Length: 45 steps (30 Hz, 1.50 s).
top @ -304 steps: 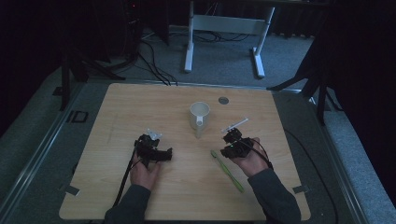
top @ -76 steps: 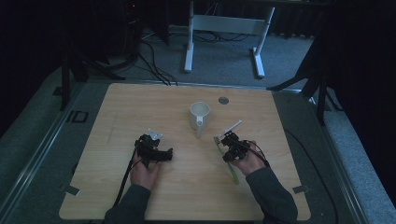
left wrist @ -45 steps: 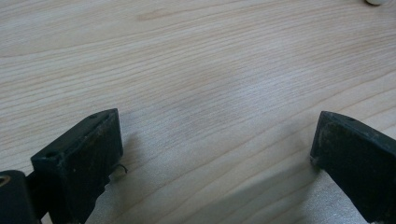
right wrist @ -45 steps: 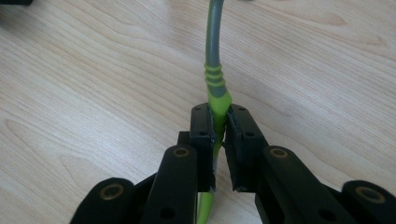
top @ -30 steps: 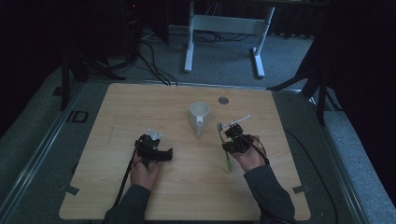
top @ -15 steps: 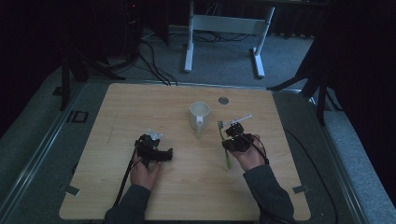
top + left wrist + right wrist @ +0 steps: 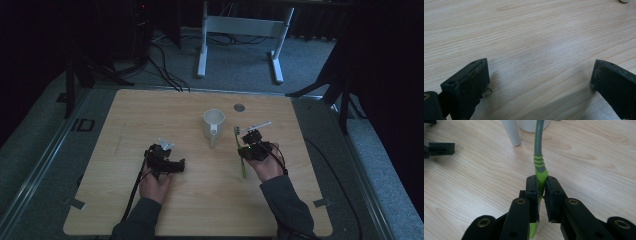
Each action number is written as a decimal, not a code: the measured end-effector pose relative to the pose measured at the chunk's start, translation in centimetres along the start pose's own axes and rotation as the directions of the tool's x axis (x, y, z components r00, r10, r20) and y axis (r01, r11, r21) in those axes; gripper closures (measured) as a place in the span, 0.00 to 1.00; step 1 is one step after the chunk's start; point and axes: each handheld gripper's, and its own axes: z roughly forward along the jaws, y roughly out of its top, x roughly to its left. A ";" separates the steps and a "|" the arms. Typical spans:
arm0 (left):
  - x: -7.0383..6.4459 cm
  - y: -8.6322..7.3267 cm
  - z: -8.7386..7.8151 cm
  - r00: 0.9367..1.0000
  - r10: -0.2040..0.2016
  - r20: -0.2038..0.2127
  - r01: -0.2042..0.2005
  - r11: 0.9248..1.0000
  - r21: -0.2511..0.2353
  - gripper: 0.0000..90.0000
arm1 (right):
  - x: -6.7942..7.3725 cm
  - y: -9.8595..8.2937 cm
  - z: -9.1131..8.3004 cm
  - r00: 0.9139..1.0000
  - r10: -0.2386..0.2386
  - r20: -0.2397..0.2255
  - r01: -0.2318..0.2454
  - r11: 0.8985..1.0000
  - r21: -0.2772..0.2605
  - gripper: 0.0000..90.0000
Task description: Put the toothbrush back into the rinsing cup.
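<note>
Toothbrush (image 7: 538,157) first: my right gripper (image 7: 541,185) has its jaws clamped on the green handle, the grip sitting low on the handle just beneath the ribbed rings, and in the high view the brush (image 7: 241,155) runs lengthwise away from my right hand toward the white cup (image 7: 213,126), head end up near the cup's right side. I judge the step in hand to be carrying the brush to that cup and standing it inside. To do it well I would hold the clamp firm, raise the brush enough that its far end rides above the rim, and tip the wrist so the brush goes in near upright rather than knocking the cup's wall, since a light cup would likely slide or topple. In the right gripper view the cup's base (image 7: 534,125) lies straight ahead, close beyond the grey neck, so the travel is short. My left gripper (image 7: 164,161) rests on the surface (image 7: 150,110) well to the left, jaws wide apart over bare wood (image 7: 531,37), and could brace the cup if needed.
</note>
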 end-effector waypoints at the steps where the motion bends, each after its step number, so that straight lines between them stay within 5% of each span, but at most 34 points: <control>1: 0.0 0.0 0.0 1.000 0.000 0.000 0.000 1.000 0.000 0.03 | 0.0 0.0 0.0 1.000 -0.001 0.000 0.001 1.000 -0.002 0.91; 23: 0.0 0.0 0.0 1.000 -0.001 0.001 0.001 1.000 0.002 0.03 | 0.2 0.9 -0.3 1.000 0.024 -0.010 -0.025 0.997 -0.074 0.91; 45: 0.0 0.0 0.0 1.000 0.001 0.000 -0.001 1.000 0.000 0.03 | 0.0 1.4 -0.8 0.998 0.058 -0.013 -0.059 0.983 -0.175 0.91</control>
